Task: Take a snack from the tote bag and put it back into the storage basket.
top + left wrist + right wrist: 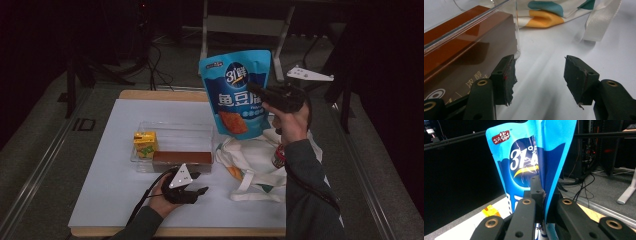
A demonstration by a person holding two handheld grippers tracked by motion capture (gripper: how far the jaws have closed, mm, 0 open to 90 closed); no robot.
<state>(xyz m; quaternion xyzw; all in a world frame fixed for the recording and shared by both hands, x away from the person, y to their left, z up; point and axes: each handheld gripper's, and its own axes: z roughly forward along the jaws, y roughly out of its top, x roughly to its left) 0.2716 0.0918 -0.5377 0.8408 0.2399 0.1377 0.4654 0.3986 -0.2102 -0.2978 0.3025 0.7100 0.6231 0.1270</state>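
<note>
Blue foil snack pouch [236, 92] hangs pinched in my right gripper [260, 95] above the white table [115, 190]. My left gripper [200, 189] rests open, empty, beside the clear plastic box [175, 131].

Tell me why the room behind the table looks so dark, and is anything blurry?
In the high view, light falls on the white table while the room behind stays nearly black. In the left gripper view, the clear bin throws a bright streak across the brown box. In the right gripper view, the blue snack bag is sharp, the right gripper softer.
</note>
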